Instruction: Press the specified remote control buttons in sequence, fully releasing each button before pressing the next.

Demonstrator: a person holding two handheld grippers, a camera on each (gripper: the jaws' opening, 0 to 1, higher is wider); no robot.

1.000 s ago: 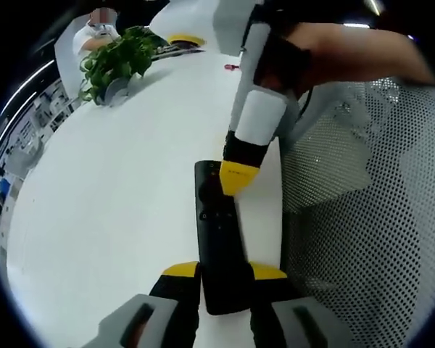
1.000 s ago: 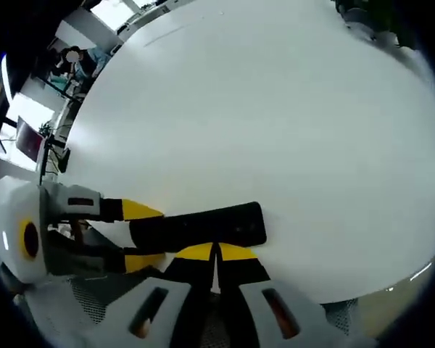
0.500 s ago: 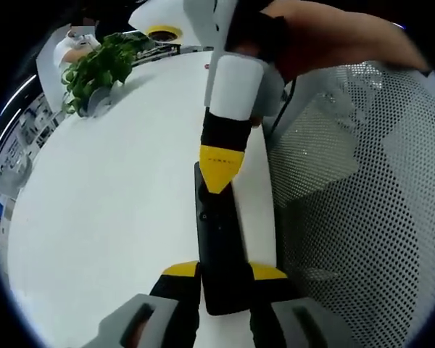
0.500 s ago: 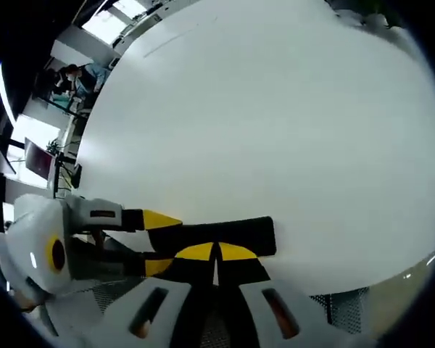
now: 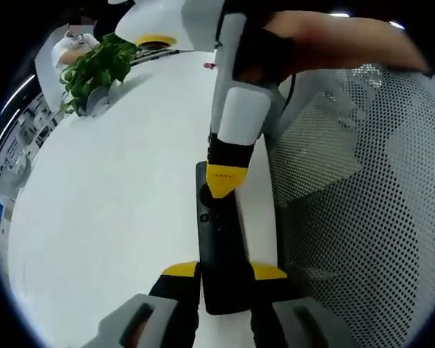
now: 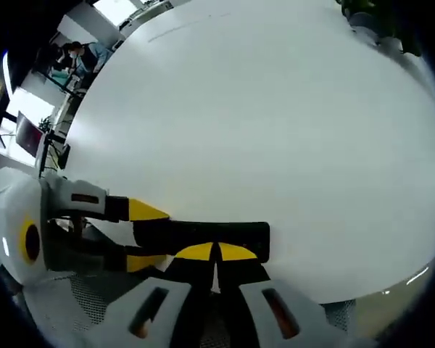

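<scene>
The black remote control [image 5: 221,246] lies on the white tabletop [image 5: 109,181], its near end clamped in the left claw [image 5: 225,274]. The right claw [image 5: 222,187] — tips pressed together, holding nothing — rests its yellow point on the remote's buttons.

1. Wide bare white table [image 5: 116,210] to the left of the remote [image 5: 219,246] in the left gripper view: open passage across most of the top.
2. Potted plant [image 5: 98,69] at the far corner, well apart from the remote; a yellow-rimmed object [image 5: 154,41] and a small red item [image 5: 210,65] also at the far edge (too small to identify).
3. Mesh chair back [image 5: 362,210] close along the table's near edge, crowding the right of the remote.
4. Right gripper [image 5: 223,181] directly over the remote's far half, blocking approach from above there.
5. Left gripper [image 5: 225,279] clamped on the near end, jaws on both sides.
6. In the right gripper view, clear tabletop [image 6: 261,130] beyond the remote [image 6: 203,235].
</scene>
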